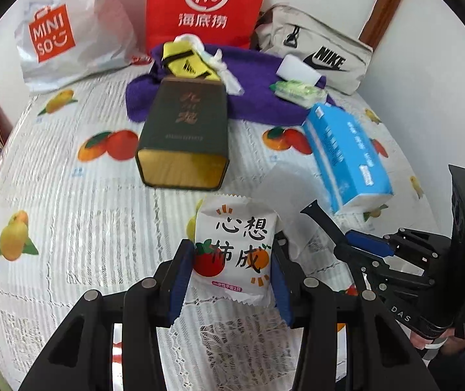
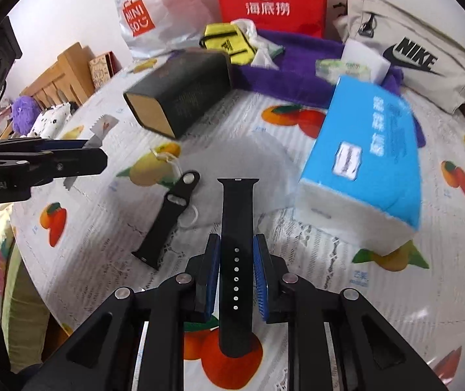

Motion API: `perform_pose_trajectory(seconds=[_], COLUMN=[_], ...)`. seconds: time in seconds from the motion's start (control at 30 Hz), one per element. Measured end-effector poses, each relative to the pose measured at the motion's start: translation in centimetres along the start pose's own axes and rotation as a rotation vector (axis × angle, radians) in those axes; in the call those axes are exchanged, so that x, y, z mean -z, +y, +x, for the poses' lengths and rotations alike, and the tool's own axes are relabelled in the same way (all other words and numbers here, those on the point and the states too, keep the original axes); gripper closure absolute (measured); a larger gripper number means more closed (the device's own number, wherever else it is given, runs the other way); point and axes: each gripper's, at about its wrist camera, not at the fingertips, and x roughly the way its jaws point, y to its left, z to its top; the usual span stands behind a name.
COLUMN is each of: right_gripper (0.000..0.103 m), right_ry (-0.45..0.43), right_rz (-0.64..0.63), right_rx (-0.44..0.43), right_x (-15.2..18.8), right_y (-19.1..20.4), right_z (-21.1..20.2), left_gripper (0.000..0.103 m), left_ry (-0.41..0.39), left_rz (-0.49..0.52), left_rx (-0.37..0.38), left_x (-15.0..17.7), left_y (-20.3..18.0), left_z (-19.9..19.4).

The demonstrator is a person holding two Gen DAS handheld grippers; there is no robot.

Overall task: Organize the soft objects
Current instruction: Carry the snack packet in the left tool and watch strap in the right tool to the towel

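Note:
My left gripper (image 1: pixel 231 254) is shut on a white snack packet (image 1: pixel 237 228) printed with a tomato and an orange, its blue pads pressing both sides just above the fruit-print tablecloth (image 1: pixel 69 195). In the right wrist view my right gripper (image 2: pixel 236 244) is shut on a black watch strap (image 2: pixel 236 208) with a row of holes, which sticks forward between the pads. The strap's other half (image 2: pixel 167 218) lies flat on the cloth to the left. The right gripper (image 1: pixel 340 231) also shows at the right of the left wrist view, and the left gripper (image 2: pixel 98 159) at the left of the right wrist view.
A blue tissue pack (image 1: pixel 346 153) lies right of centre, with a dark box (image 1: pixel 183 137) on its side behind the packet. Further back a purple towel (image 1: pixel 258 104) carries a yellow pouch (image 1: pixel 187 62), a white sponge (image 1: pixel 301 70) and a green wipes pack (image 1: pixel 297 93). A Nike bag (image 1: pixel 317 55), a red bag (image 1: pixel 206 3) and a Miniso bag (image 1: pixel 69 32) line the wall.

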Motion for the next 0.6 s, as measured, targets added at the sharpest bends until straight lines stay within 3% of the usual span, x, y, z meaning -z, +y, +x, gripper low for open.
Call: perform_pose_trajectory(seconds=[0.3,0.6], right_gripper=[0.083,0.083], right_ry=[-0.083,-0.162], right_rz=[-0.010,0.002], right_rx=[-0.001,0.024], right_x=[-1.8,-6.5], right_y=[-0.3,-2.8], right_z=[-3.9,-5.5], left_gripper=[0.060,0.060], left_ry=[-0.052,-0.081], left_rz=[0.014,0.012], left_rx=[0.007,-0.007], left_x=[-2.0,-5.2], left_y=[-1.0,-0.8], left_z=[-2.0,-2.4])
